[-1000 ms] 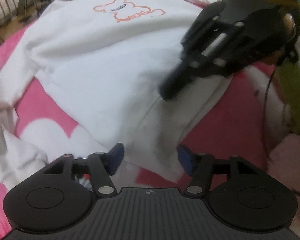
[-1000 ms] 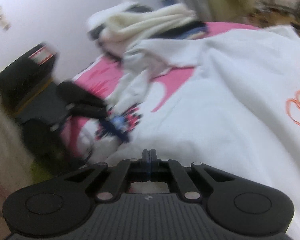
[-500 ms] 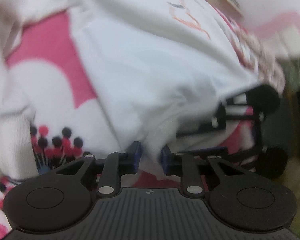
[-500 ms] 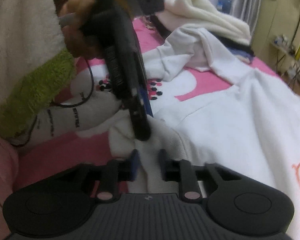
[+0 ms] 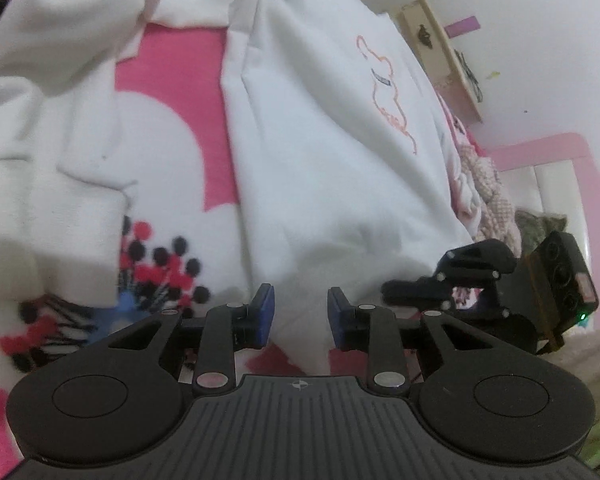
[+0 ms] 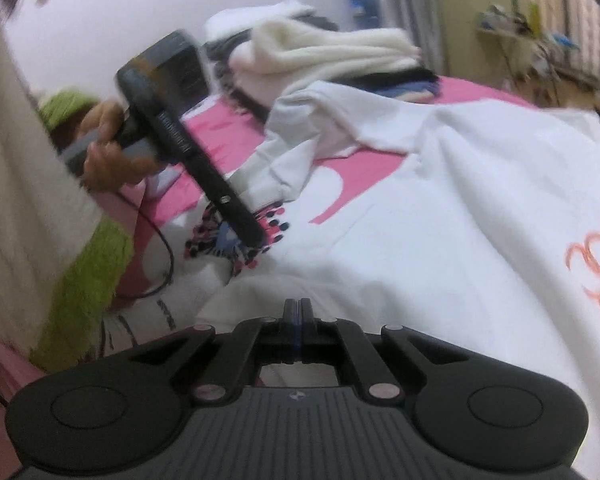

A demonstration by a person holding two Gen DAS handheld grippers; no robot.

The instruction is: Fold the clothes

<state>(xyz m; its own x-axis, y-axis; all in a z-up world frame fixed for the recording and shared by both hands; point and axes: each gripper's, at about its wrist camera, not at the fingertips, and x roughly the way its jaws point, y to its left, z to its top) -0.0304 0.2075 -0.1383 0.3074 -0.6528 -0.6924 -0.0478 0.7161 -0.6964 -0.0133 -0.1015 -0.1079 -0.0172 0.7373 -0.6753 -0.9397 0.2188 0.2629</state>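
**Hem in reach, fold not yet begun**

A white sweatshirt (image 5: 332, 152) lies spread on the pink bed (image 5: 172, 72), bear print up, its hem nearest me. My left gripper (image 5: 300, 314) sits at that hem with a fold of the white cloth rising between the blue fingers (image 5: 265, 312); they stand apart and are opening, the pads not pressing on the fabric. My right gripper (image 6: 298, 314) is at the same hem further along, its fingers pressed together; whether any cloth is pinched between them I cannot tell from here. In the right wrist view my left hand (image 6: 108, 152) shows, gripping its tool above the bed's dotted print (image 6: 236, 236). A loose sleeve (image 5: 60, 40) lies bunched at the far left, and a heap of other clothes (image 6: 320, 52) waits at the head of the bed.

The step, as I judge it, is taking the hem at two corners. To do it well I should push the left fingers deeper over the edge so both layers sit between the pads, close firmly, check the right has a true bite, then lift both ends evenly so the body folds flat, without dragging the sleeve.
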